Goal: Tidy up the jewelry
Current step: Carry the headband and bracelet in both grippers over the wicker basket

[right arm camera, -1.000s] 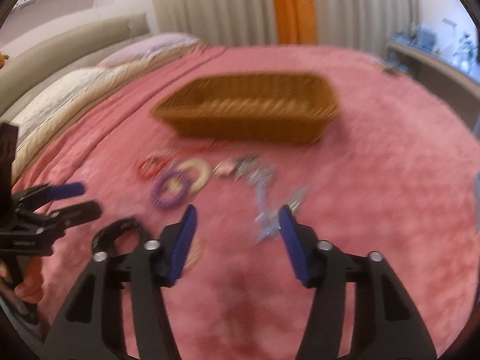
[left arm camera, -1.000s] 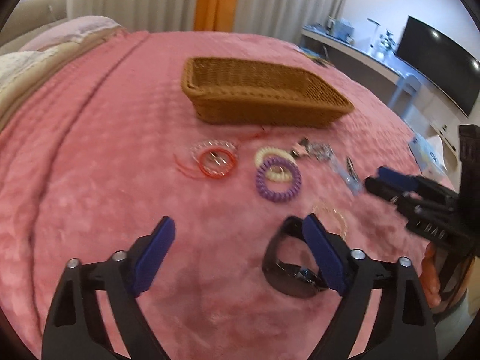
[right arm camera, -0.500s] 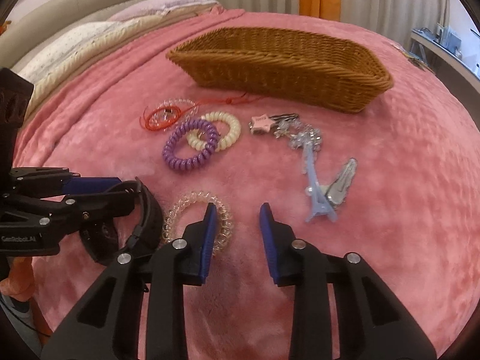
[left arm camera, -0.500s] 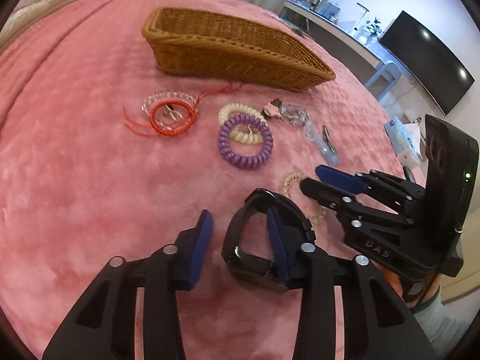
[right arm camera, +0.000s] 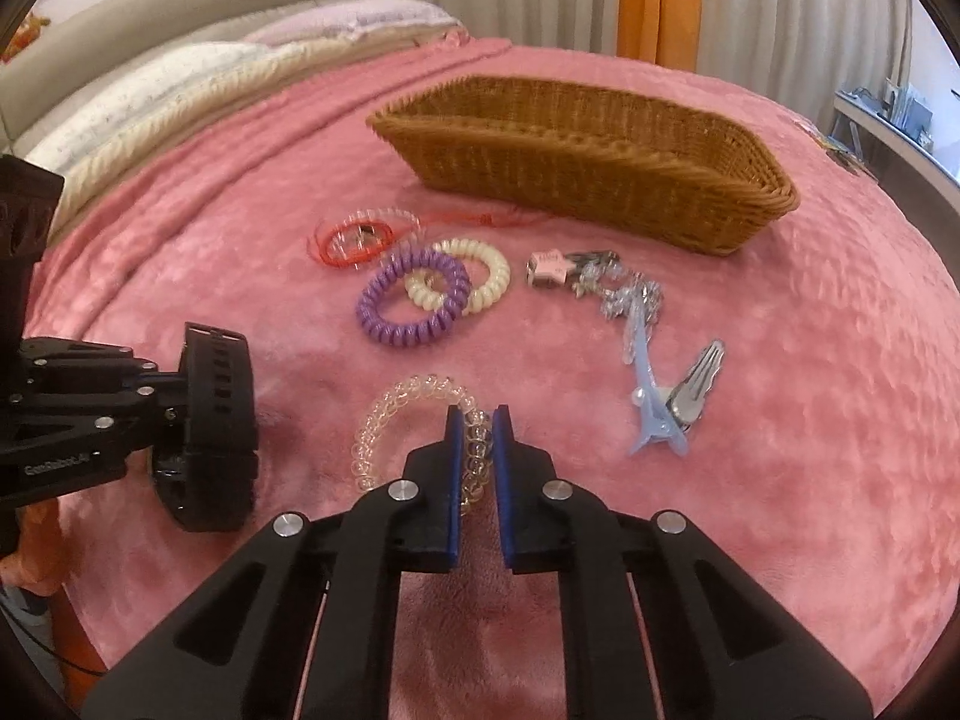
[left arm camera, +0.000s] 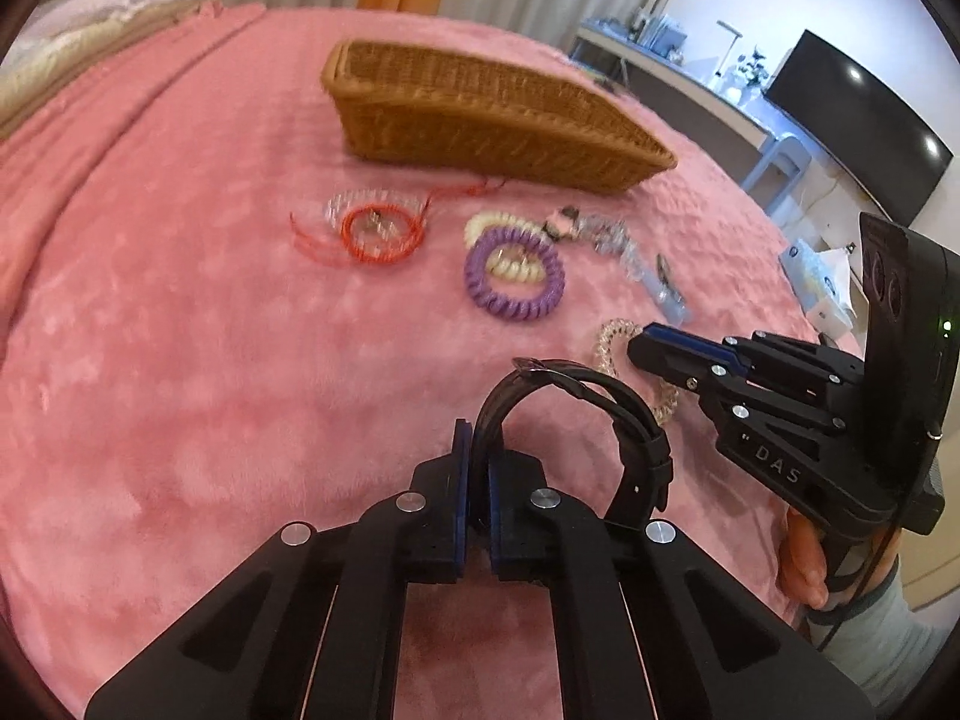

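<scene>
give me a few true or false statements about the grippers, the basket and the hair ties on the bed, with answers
1. The left gripper is shut on the black watch strap. True.
2. The right gripper is open above the blue clip. False: it is shut on the clear coil tie; the blue clip lies apart, untouched.
3. The purple coil tie overlaps the cream coil tie. True.
4. The purple tie is inside the basket. False: it lies on the pink blanket in front of the basket.
5. The red cord bracelet lies on the blanket. True.
</scene>
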The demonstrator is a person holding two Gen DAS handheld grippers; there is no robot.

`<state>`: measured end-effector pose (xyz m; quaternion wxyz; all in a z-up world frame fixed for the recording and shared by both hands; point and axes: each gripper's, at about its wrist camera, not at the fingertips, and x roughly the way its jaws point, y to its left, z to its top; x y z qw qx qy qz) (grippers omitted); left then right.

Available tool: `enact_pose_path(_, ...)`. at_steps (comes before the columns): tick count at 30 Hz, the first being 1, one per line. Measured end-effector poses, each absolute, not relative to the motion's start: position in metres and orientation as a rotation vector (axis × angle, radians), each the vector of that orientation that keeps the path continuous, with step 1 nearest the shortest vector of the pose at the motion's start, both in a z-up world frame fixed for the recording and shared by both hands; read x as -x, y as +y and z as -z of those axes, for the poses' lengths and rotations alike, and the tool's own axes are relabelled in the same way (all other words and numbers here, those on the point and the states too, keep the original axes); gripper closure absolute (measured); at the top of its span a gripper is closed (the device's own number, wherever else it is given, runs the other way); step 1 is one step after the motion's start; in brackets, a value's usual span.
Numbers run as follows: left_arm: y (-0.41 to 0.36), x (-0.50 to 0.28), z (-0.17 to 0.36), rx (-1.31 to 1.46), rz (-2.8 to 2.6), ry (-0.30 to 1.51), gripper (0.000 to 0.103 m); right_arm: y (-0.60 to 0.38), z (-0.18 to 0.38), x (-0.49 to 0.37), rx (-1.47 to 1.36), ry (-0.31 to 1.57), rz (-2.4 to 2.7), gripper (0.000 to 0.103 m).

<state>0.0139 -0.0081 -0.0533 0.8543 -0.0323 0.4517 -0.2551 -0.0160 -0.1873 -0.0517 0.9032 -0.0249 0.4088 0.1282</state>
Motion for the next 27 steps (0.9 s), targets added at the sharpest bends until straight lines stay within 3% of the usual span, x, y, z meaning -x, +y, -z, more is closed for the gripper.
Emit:
enact_pose_path(6, -0.003, -0.008, 0.033, 0.093, 0.54, 0.859, 0.101, -0.195, 0.036, 0.022, 0.004, 0.781, -0.285, 0.095)
enact_pose_path(13, -0.005, -0.022, -0.018, 0.113, 0.512, 0.729, 0.101, -0.213, -0.022, 0.021, -0.022, 0.64, -0.246, 0.095)
enact_pose_path(20, -0.019, -0.084, -0.073, 0.105, 0.436, 0.63, 0.101, -0.239, -0.077, -0.039, -0.034, 0.542, -0.147, 0.095)
enact_pose_path(27, -0.046, -0.163, -0.071, 0.074, 0.334, 0.599, 0.1, -0.25, -0.066, -0.126, -0.064, 0.581, -0.089, 0.095)
